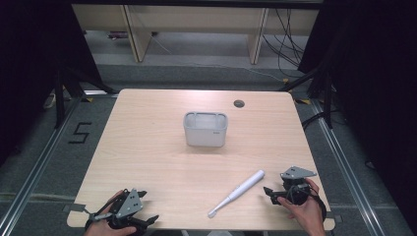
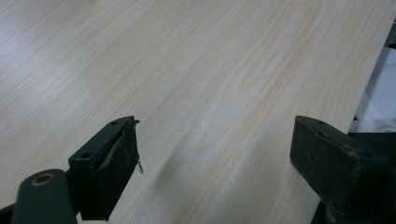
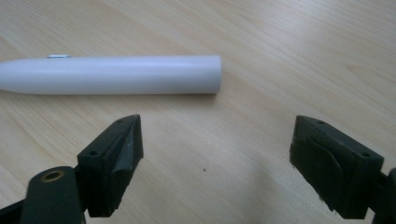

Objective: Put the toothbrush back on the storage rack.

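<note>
On the light wood table [image 1: 147, 147], the white electric toothbrush [image 1: 237, 192] lies at 5 o'clock from the grey basket [image 1: 205, 130], its handle end just ahead of the right gripper [image 3: 217, 158], whose jaws gape wide and empty, a closeness the high view barely hints at.

- A black "5" [image 1: 79, 132] is marked on the grey floor [image 1: 44, 172], left of the surface.
- A small dark label [image 1: 216, 132] on the white basket [image 1: 205, 129] is too small to read.

Smooth glossy white plastic toothbrush [image 1: 237, 192] on a matt pale wood-grain table [image 1: 147, 147]; translucent plastic bin [image 1: 205, 129].
</note>
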Available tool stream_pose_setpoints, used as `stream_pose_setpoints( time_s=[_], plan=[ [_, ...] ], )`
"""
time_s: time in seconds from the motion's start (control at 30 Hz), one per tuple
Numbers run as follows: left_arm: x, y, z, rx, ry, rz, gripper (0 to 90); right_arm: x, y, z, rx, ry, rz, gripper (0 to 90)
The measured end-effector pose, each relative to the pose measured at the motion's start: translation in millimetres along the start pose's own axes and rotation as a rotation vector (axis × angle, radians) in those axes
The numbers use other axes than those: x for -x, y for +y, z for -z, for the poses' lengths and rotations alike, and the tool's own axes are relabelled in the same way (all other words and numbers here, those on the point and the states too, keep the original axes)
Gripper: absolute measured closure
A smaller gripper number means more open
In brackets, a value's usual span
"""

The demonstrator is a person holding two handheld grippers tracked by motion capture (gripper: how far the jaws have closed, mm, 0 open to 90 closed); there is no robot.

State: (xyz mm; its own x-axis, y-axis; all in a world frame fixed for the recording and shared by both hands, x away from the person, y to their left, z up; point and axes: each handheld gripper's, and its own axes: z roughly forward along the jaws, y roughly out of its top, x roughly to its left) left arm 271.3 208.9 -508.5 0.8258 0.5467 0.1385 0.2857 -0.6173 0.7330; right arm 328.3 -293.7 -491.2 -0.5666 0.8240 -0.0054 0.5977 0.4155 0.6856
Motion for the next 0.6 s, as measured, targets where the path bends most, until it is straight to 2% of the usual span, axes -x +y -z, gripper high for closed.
stream_pose_setpoints(
  time_s=[0.07,0.13,0.17,0.23,0.3,0.4,0.43,0.47,0.5,0.53,0.57,0.6],
  plan=[
    [-0.3,0.0,-0.1,0.001,0.002,0.000,14.8,0.0,1.0,-0.1,0.009,-0.002,0.003,18.2],
    [0.0,0.0,0.1,0.000,0.002,-0.002,14.8,0.5,1.0,-0.5,0.021,0.002,0.029,18.1],
    [-0.4,0.1,0.1,-0.002,0.008,-0.005,14.8,-3.5,0.8,0.8,0.018,0.003,-0.008,18.1],
    [-0.5,0.0,-0.2,-0.002,0.007,-0.002,14.8,-4.4,2.6,1.9,0.030,0.007,0.002,18.1],
    [-0.6,0.0,-0.1,-0.002,0.009,-0.004,14.8,-3.4,4.3,1.5,0.044,0.010,0.053,18.1],
    [-0.6,-0.3,-0.5,-0.007,0.012,-0.008,14.8,-10.1,6.6,2.5,0.052,0.019,0.044,18.1],
    [-0.8,-0.2,-0.4,-0.009,0.013,-0.010,14.8,-9.4,7.8,1.8,0.063,0.018,0.081,18.0],
    [-0.7,-0.3,-0.4,-0.008,0.014,-0.009,14.8,-10.8,9.4,1.9,0.061,0.035,0.081,18.0],
    [-0.7,-0.2,-0.4,-0.007,0.013,-0.010,14.8,-12.1,9.8,1.7,0.073,0.029,0.094,18.0],
    [-0.6,-0.2,-0.4,-0.007,0.013,-0.010,14.8,-12.7,10.9,1.9,0.085,0.029,0.122,18.0],
    [-0.7,-0.2,-0.4,-0.008,0.012,-0.009,14.8,-16.0,11.8,3.2,0.080,0.036,0.099,17.9],
    [-0.3,-0.4,-0.8,-0.002,0.008,-0.001,14.8,-15.8,13.0,3.0,0.083,0.042,0.126,17.7]
  ],
)
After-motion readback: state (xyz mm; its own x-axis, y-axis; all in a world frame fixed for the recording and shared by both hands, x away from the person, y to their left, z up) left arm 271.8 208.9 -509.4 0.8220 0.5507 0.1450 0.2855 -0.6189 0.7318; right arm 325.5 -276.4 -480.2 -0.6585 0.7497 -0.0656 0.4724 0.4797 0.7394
